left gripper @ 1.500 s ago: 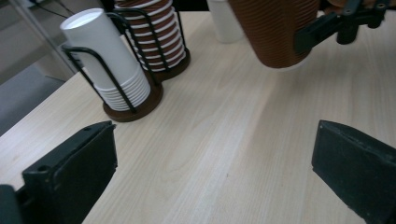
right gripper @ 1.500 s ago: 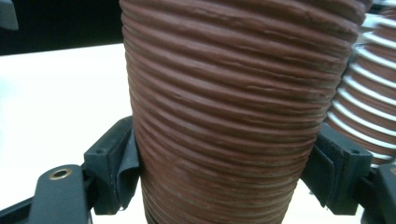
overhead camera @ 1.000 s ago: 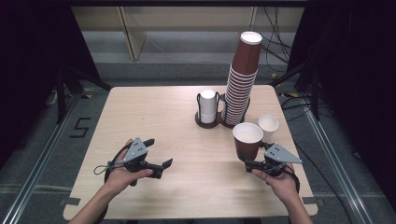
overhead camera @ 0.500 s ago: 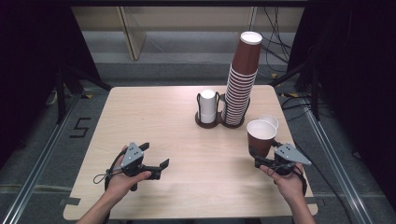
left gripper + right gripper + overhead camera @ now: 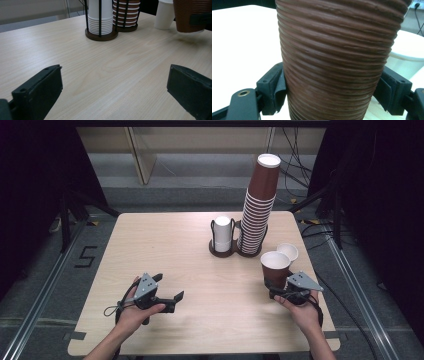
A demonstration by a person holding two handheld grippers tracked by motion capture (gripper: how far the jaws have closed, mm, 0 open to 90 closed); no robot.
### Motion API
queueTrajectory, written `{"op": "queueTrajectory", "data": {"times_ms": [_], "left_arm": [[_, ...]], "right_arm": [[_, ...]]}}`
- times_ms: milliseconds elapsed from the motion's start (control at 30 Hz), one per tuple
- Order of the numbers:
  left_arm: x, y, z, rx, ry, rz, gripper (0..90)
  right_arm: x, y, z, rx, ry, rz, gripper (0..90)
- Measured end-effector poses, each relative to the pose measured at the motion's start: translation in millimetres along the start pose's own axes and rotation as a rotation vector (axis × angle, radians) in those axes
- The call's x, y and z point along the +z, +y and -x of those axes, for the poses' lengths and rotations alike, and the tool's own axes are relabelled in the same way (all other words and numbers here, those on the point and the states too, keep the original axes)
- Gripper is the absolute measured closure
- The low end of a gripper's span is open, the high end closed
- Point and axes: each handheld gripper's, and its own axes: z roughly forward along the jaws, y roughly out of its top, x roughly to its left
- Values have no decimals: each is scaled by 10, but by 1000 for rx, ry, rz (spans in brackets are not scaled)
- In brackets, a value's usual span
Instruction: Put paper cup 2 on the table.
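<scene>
A ribbed brown paper cup (image 5: 275,266) stands upright at the table's right front, and my right gripper (image 5: 276,289) is shut on its lower part. In the right gripper view both pads (image 5: 392,90) press against the brown cup (image 5: 337,57). In the left gripper view the brown cup (image 5: 191,15) seems to hang just over its shadow on the wood. My left gripper (image 5: 170,286) lies low over the left front of the table. Its jaws stand wide apart with nothing between them, also in the left gripper view (image 5: 115,82).
A small white cup (image 5: 288,251) stands just behind the held cup. Farther back, a dark wire holder (image 5: 222,251) keeps a short stack of white cups (image 5: 222,232), and beside it rises a tall stack of brown cups (image 5: 257,215). The wooden table (image 5: 150,240) ends close to the right hand.
Half a second ago the brown cup was tipped and further right, toward the white cup. It now stands upright, a little further left. The left gripper has hardly shifted.
</scene>
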Motion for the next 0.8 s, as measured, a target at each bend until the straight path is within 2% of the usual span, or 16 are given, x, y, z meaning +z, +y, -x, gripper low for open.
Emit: {"op": "queueTrajectory", "data": {"times_ms": [67,200,433,467,500,800], "left_arm": [[-15,6,2,1,8,-7,0],[-10,5,-14,-8,14,-3,0],[-12,-3,-24,-14,16,-6,0],[-12,-3,-24,-15,15,-6,0],[-10,-5,-23,-15,15,-7,0],[-1,-12,-22,-17,9,1,0]], "right_arm": [[50,24,2,-10,-16,-12,209],[161,59,-42,-15,-2,-20,209],[333,118,-45,-9,-4,-65,208],[339,123,-68,11,-9,-70,208],[376,132,-55,-9,-3,-65,208],[521,130,-74,-10,-7,-106,206]]}}
